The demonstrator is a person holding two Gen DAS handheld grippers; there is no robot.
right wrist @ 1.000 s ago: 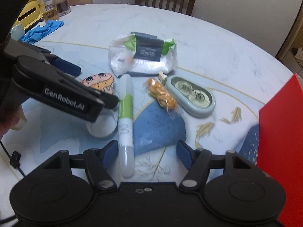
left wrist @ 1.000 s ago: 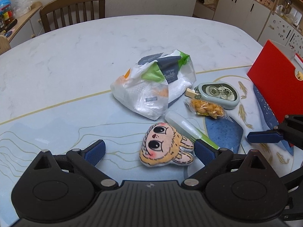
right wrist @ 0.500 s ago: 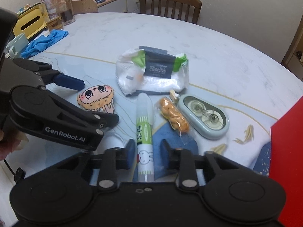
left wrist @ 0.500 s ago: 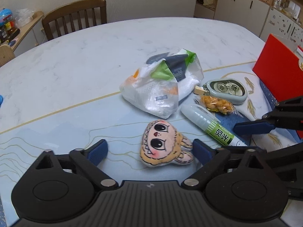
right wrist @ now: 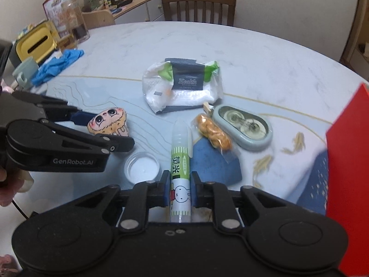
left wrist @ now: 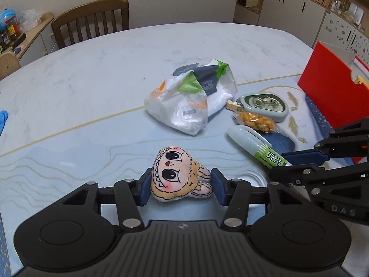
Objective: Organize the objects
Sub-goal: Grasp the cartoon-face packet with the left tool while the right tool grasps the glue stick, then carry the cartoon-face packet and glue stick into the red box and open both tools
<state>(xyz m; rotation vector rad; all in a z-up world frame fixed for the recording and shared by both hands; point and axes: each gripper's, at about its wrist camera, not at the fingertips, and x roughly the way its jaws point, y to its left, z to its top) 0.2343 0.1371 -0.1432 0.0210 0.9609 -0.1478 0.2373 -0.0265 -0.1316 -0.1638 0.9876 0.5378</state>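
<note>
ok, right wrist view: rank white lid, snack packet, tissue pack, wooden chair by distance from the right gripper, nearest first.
From the right gripper, shut on the glue stick:
1. White lid, just left of the fingers, on the table.
2. Snack packet, ahead and slightly right, beside the tape dispenser.
3. Tissue pack, mid-table, straight ahead.
4. Wooden chair, beyond the table's far edge.

Out past the marble table's (left wrist: 115, 69) far edge now, spotting a brown wooden chair (right wrist: 198, 7) pushed in close. Over on the left edge, picking out a crumpled blue cloth (right wrist: 57, 65), with a grey-green mug (right wrist: 24, 73) just beside it and a yellow tissue box (right wrist: 34, 43) behind. Next to that, a tall glass jar (right wrist: 73, 23), upright. Beyond, catching a sideboard (right wrist: 138, 0) crowded with bottles and white cabinets (left wrist: 293, 9) along the wall.
</note>
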